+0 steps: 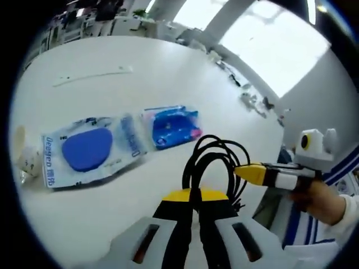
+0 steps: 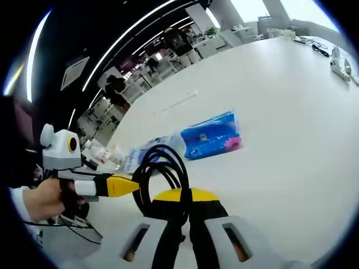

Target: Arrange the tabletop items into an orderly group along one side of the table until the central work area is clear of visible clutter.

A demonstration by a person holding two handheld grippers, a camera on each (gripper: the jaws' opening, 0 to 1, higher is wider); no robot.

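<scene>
Both hand-held grippers are clamped on one coiled black cable (image 1: 216, 162): the left hand-held gripper (image 1: 193, 196) and the right hand-held gripper (image 2: 179, 196) each pinch its glossy loops, lifted above the white surface (image 1: 168, 78). It seems mid-carry; next it needs setting down beside the packets. A crinkly blue packet (image 1: 171, 126) and a larger clear pouch (image 1: 90, 151) lie touching mid-surface.
</scene>
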